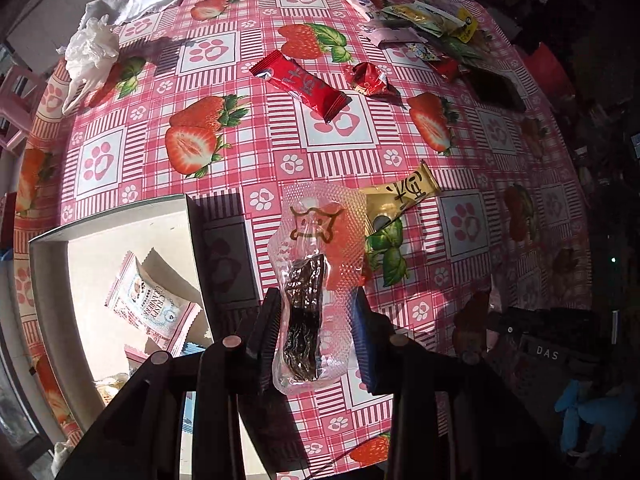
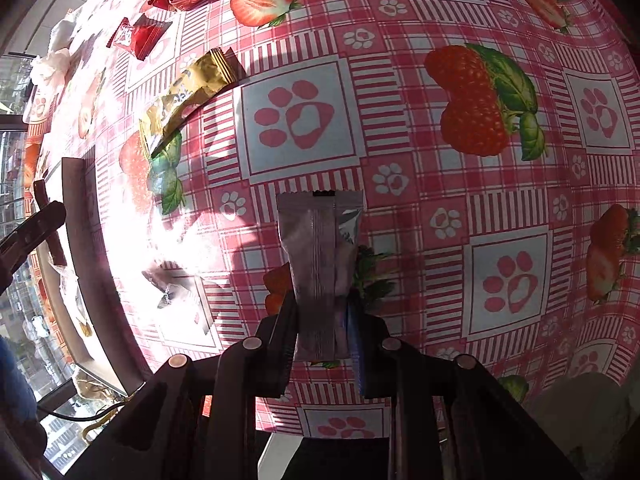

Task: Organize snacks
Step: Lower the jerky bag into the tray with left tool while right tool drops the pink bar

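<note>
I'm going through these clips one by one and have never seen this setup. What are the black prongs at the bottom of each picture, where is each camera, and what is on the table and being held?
The black prongs are two-finger grippers that a person holds, one in each hand. Each carries a fisheye camera looking along its fingers, so each picture looks down at the table.

In the left wrist view, the left gripper is shut on a clear packet with a dark snack. Below lie the strawberry-print tablecloth, an open box holding a Crispy packet, a red bar, a gold bar, a pile of snacks and crumpled tissue.

In the right wrist view, the right gripper is shut on a silvery-purple bar.
</note>
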The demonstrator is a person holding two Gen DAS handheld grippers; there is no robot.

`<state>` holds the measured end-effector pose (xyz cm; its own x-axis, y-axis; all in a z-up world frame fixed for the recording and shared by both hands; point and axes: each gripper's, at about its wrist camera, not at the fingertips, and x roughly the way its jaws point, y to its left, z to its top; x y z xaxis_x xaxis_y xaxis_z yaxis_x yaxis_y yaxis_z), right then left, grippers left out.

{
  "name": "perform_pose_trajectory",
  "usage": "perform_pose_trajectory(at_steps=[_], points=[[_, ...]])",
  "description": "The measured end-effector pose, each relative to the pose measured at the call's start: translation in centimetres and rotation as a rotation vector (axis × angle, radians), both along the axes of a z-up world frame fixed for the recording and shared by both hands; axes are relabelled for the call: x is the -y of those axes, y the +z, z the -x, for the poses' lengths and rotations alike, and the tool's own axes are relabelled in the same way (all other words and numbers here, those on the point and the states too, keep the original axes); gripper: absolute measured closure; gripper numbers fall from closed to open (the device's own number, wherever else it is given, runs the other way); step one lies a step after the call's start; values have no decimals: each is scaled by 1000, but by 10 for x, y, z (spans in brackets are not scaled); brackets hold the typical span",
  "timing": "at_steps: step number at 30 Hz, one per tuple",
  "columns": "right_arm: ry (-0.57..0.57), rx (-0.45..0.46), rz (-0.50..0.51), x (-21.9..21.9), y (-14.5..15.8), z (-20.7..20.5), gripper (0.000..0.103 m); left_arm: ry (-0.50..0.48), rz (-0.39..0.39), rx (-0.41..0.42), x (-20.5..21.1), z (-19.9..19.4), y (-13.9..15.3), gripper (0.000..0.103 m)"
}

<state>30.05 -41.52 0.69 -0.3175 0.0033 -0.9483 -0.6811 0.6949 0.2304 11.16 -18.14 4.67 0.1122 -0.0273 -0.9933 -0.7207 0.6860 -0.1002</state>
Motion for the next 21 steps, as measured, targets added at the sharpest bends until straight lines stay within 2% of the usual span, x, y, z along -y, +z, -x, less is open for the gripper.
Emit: perform_pose_trajectory(at_steps=[5, 14, 21], points=[[9, 9, -21, -14, 17, 2, 78, 68, -19, -2, 6, 48, 16, 66], [122, 45, -61, -60, 53, 23, 79, 140, -38, 2, 4, 88, 17, 66], [236, 57, -96, -109, 71, 56, 78, 188, -60, -1, 3, 116, 19, 66]])
